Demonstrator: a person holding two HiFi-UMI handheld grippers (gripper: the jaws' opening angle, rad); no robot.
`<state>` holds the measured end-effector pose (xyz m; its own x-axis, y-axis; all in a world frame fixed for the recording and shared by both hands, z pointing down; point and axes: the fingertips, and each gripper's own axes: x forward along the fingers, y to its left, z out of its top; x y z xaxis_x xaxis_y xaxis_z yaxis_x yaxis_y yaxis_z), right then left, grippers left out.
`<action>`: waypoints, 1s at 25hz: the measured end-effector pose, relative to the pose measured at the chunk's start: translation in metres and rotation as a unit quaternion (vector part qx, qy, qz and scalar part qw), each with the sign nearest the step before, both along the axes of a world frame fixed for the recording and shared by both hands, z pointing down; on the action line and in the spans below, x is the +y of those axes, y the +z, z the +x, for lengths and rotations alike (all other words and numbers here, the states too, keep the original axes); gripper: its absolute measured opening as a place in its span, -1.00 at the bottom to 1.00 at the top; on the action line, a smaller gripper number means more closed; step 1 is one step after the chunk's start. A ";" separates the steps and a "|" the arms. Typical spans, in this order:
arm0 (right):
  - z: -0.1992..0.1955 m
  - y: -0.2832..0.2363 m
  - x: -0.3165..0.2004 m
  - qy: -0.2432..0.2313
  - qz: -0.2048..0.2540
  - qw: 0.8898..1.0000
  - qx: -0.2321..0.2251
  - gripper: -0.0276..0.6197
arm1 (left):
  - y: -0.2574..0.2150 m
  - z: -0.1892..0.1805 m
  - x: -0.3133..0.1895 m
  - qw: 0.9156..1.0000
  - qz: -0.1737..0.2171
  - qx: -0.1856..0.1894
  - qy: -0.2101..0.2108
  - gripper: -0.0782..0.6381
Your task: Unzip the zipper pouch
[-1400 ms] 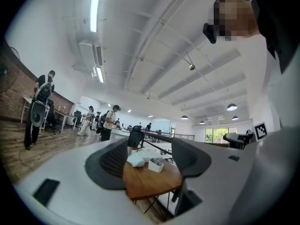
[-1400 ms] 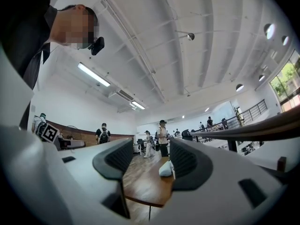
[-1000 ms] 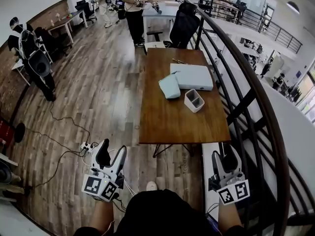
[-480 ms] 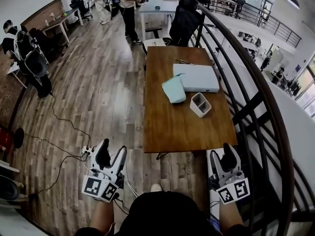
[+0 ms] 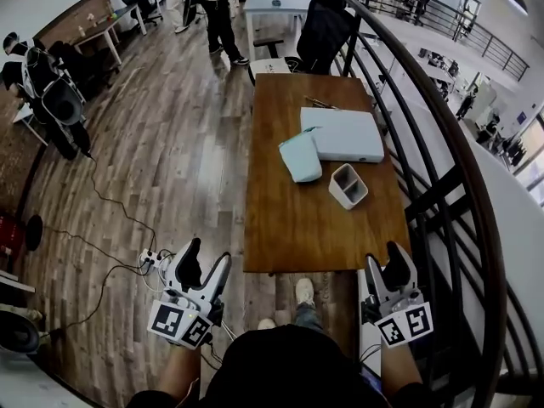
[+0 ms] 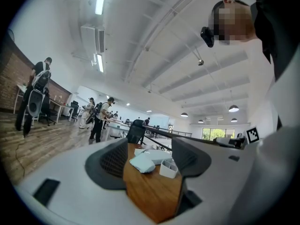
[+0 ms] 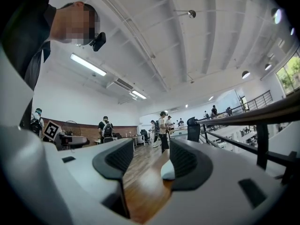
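Observation:
A pale mint zipper pouch (image 5: pixel 300 155) lies on the brown wooden table (image 5: pixel 289 219), leaning against a flat white box (image 5: pixel 342 134). The left gripper view shows the pouch (image 6: pixel 142 162) between the jaws, far ahead. My left gripper (image 5: pixel 204 269) is held over the floor, left of the table's near edge, open and empty. My right gripper (image 5: pixel 385 269) hovers just off the table's near right corner, open with nothing between its fingers. Both are well short of the pouch.
A small white two-compartment holder (image 5: pixel 348 185) stands right of the pouch. A dark curved railing (image 5: pixel 442 177) runs close along the table's right side. A black office chair (image 5: pixel 321 28) sits at the far end. Cables and a power strip (image 5: pixel 151 257) lie on the floor at left.
The view has advanced toward the table; its near edge now lies closer to both grippers. A foot has stepped forward under the table edge. Both grippers stay open.

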<state>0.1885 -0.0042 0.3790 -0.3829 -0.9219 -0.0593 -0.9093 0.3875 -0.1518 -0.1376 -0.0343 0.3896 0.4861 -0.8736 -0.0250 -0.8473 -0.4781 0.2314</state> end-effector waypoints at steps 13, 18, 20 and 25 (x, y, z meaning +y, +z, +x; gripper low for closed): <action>0.034 0.001 -0.118 -0.046 0.009 0.999 -0.020 -0.24 | -0.017 0.036 -0.073 0.999 0.010 -0.020 -0.037 0.01; 0.045 0.006 -0.154 -0.064 0.000 0.998 -0.025 -0.24 | -0.018 0.050 -0.096 0.998 0.008 -0.020 -0.051 0.01; 0.045 0.010 -0.168 -0.076 -0.008 0.997 -0.024 -0.24 | -0.017 0.056 -0.103 0.998 0.009 -0.019 -0.057 0.01; 0.041 0.015 -0.199 -0.115 -0.022 0.993 -0.014 -0.26 | -0.013 0.067 -0.119 0.997 0.002 -0.016 -0.079 0.01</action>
<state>0.2296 -0.2035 0.3945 -0.5830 -0.8117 -0.0338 -0.7923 0.5773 -0.1974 -0.0705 -0.1532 0.3762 0.3428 -0.9393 -0.0159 -0.9193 -0.3389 0.2002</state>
